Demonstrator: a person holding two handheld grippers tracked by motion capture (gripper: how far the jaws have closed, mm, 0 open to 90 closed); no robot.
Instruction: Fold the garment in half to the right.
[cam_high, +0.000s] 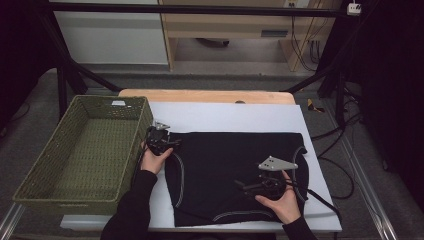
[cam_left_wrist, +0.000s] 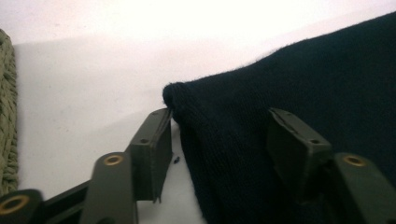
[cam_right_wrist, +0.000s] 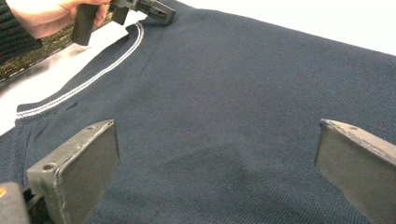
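Dark sweater (cam_high: 235, 175) lies flat on the white sheet (cam_high: 225, 117) covering the worktop (cam_high: 200, 95), pale-striped trim along its near and side edges.

Left hand-held gripper (cam_high: 161, 141) sits at the sweater's far-left corner. In the left gripper view the corner (cam_left_wrist: 173, 91) pokes up between the two jaws: one jaw stands on bare sheet just outside the cloth edge, the other rests over the fabric. Jaws part-way closed, a gap visible on both sides of the corner; no pinch yet.

Right hand-held gripper (cam_high: 257, 186) rests low over the sweater's near-right part, pointing across the cloth toward the left one. Its jaws are spread wide, with flat fabric between them and nothing pinched.

Green woven basket (cam_high: 85, 150) stands just beside the left hand-held gripper, on its outer side, with its rim near that hand. Beyond the left hand-held gripper, bare white sheet runs to the far worktop edge. To the right hand-held gripper's outer side, a narrow strip of sheet remains before the edge.
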